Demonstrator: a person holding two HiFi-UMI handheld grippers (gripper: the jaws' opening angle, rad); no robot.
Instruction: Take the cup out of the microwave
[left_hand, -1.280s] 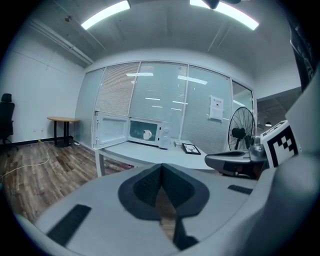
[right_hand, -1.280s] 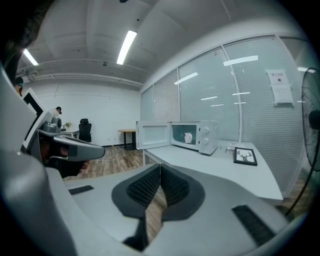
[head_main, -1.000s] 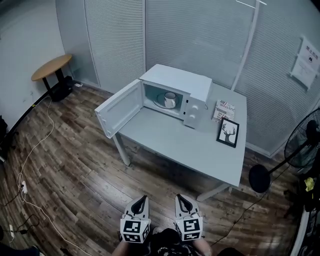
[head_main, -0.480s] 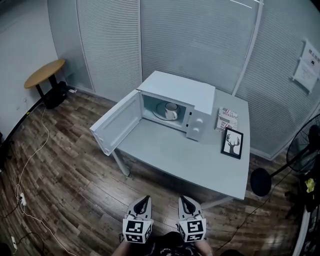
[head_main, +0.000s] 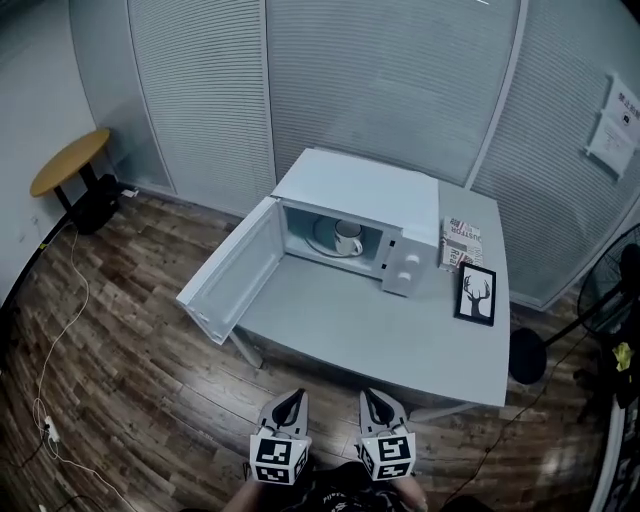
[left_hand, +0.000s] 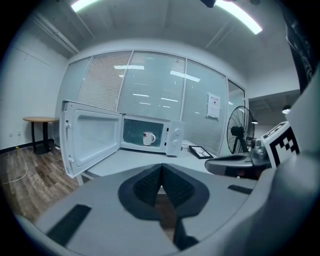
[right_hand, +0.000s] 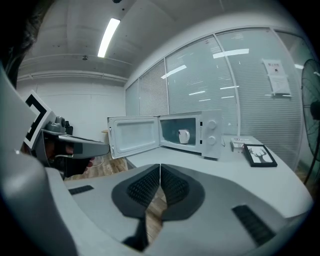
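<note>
Cup (head_main: 347, 239) in open microwave (head_main: 365, 185) at 12 o'clock on surface (head_main: 400, 325); left gripper (head_main: 290, 400), right gripper (head_main: 372, 400) at 6, fingers together, empty.

A framed deer picture (head_main: 477, 295) sits on the grey worktop (head_main: 340, 330) just beside a small printed book (head_main: 461, 243), while a round wooden side table (head_main: 68, 160) stands well apart on the plank floor (head_main: 110, 330).

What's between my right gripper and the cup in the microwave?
Head view: a strip of floor, then bare table up to the open microwave, where the cup sits. Nothing blocks the right gripper.
</note>
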